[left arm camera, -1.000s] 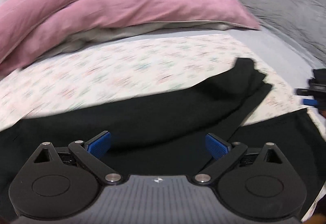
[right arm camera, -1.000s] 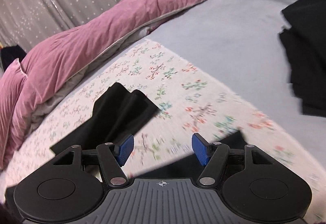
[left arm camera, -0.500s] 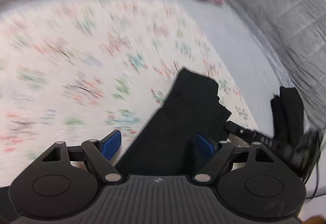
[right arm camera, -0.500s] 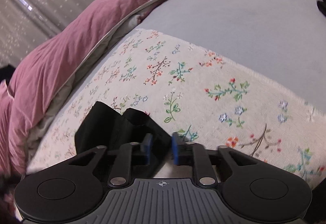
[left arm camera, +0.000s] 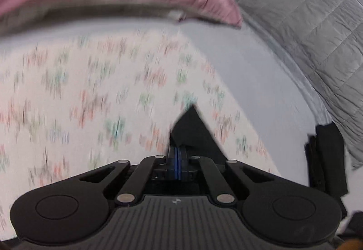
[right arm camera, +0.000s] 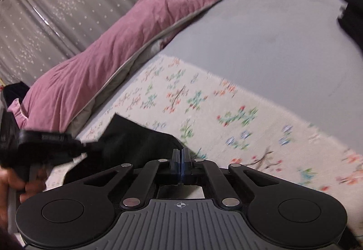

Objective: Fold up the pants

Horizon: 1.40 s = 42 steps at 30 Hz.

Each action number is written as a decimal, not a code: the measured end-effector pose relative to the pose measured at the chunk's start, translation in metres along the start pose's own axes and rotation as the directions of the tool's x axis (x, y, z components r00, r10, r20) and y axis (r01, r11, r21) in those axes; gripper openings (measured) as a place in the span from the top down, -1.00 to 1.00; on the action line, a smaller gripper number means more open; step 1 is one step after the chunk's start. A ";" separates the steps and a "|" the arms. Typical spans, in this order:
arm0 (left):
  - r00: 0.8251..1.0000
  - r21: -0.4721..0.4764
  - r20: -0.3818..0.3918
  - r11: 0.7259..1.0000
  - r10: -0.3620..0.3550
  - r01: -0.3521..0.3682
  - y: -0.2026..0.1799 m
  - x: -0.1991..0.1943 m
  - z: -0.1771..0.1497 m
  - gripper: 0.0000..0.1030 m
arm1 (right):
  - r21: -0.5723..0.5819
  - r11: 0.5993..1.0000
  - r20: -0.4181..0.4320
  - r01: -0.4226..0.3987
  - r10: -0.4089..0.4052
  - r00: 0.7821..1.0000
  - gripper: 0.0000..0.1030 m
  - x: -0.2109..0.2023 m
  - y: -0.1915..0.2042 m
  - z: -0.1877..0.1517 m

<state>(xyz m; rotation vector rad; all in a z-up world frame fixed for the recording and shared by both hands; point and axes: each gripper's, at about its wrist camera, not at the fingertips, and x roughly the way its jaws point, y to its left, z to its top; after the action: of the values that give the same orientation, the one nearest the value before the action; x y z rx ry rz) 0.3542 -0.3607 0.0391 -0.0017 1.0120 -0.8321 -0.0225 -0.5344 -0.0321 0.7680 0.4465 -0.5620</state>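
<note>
Over the floral blanket (right arm camera: pixel 204 100) on the bed, both tools pinch the black pants (right arm camera: pixel 136 138): left tool (left arm camera: pixel 178 159) clamped on one corner, right tool (right arm camera: pixel 181 159) clamped just beside it.

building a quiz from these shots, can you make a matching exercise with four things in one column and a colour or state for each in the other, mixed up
Things:
1. pants
2. pillow
3. left claw
4. blanket

Colour or state:
A. floral print on cream
B. shut on black cloth
C. pink
D. black, one end pinched by both claws

Pairs: 1-D, 2-C, 3-B, 4-A
</note>
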 end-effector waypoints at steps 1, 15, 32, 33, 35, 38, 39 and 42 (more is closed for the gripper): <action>0.999 0.026 0.030 0.999 0.017 -0.018 -0.006 0.000 0.005 0.75 | 0.000 1.000 0.006 0.015 -0.015 1.000 1.00 -0.001 -0.001 0.002; 0.965 0.102 0.194 0.975 0.177 -0.200 -0.035 0.109 0.003 0.49 | -0.087 0.982 -0.023 0.168 -0.171 0.985 1.00 0.027 -0.006 0.044; 0.944 0.057 0.159 0.952 0.288 -0.300 0.003 -0.071 -0.086 -0.70 | -0.150 0.970 -0.080 0.191 -0.205 0.976 0.19 -0.019 0.014 0.050; 0.943 0.040 0.154 0.951 0.296 -0.305 0.007 -0.088 -0.095 -0.76 | -0.156 0.972 -0.083 0.177 -0.191 0.978 0.14 -0.024 0.019 0.049; 0.934 0.009 0.159 0.945 0.320 -0.326 0.016 -0.120 -0.112 -0.87 | -0.170 0.974 -0.083 0.149 -0.165 0.983 -0.07 -0.038 0.032 0.044; 0.914 -0.034 0.166 0.929 0.370 -0.370 0.032 -0.171 -0.142 -0.96 | -0.200 0.973 -0.091 0.118 -0.138 0.986 -0.17 -0.054 0.052 0.035; 0.906 -0.049 0.164 0.921 0.390 -0.387 0.039 -0.187 -0.152 -0.97 | -0.211 0.971 -0.095 0.109 -0.132 0.987 -0.18 -0.058 0.059 0.032; 0.879 -0.119 0.168 0.894 0.447 -0.432 0.061 -0.234 -0.182 -1.00 | -0.254 0.964 -0.116 0.072 -0.104 0.988 -0.29 -0.070 0.083 0.017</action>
<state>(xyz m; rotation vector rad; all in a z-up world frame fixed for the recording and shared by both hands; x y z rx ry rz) 0.1953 -0.1084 0.0899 0.0781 0.8172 -0.3646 -0.0218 -0.4768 0.0621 0.5458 0.6602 -0.5287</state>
